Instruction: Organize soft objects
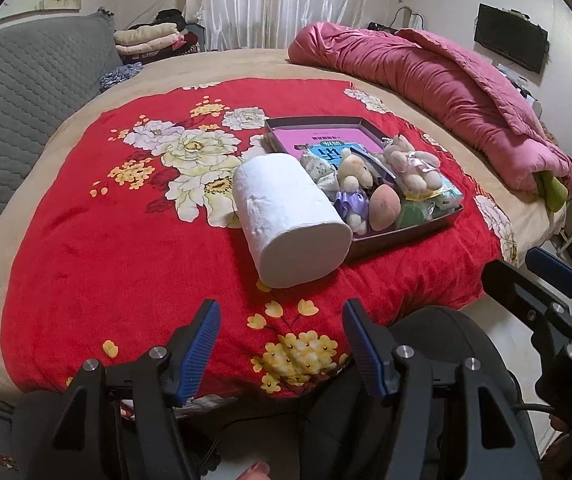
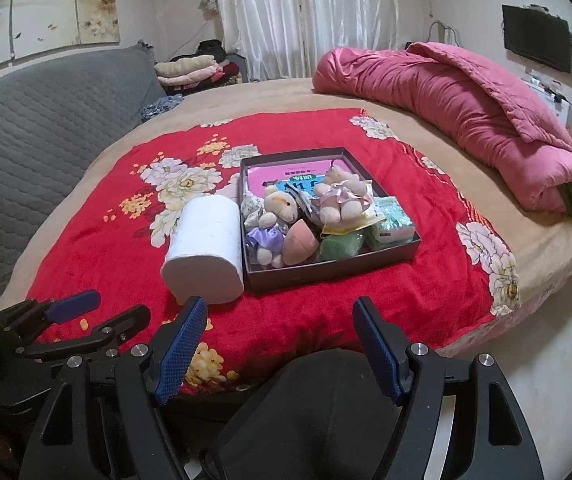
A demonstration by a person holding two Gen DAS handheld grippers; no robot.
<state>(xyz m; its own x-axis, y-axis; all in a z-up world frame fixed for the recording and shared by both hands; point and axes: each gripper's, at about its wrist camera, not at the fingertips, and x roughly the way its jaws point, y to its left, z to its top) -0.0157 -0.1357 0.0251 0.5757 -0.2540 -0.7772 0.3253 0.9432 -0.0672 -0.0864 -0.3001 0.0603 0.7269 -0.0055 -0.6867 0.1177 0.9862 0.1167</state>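
Both grippers hang spread wide and hold nothing: my left gripper (image 1: 282, 344) sits over the near edge of the red floral blanket (image 1: 126, 240), and my right gripper (image 2: 280, 344) hovers at the same edge, just to its right. From the left wrist view I see the right one's blue pads off at the far right, apart from everything on the bed.

A white paper roll (image 1: 290, 220) lies on its side on the blanket, its flat end facing me, its long side touching the left wall of the dark shallow box (image 2: 326, 272). Inside the box I count a small plush bear in a purple dress (image 2: 274, 224), a peach-coloured plush (image 2: 300, 242) just beside it, a second pale bear with a pink ribbon (image 2: 340, 198) behind them, a green soft item (image 2: 340, 248) at the front, and a pale green tissue pack (image 2: 392, 222) in the right corner — all crowded together over a pink booklet (image 2: 282, 174) on the box floor.

Farther back, a rolled pink quilt (image 1: 446, 96) lies across the bed's right side, well apart from the box — and a grey quilted cover (image 2: 46, 128) fills the left
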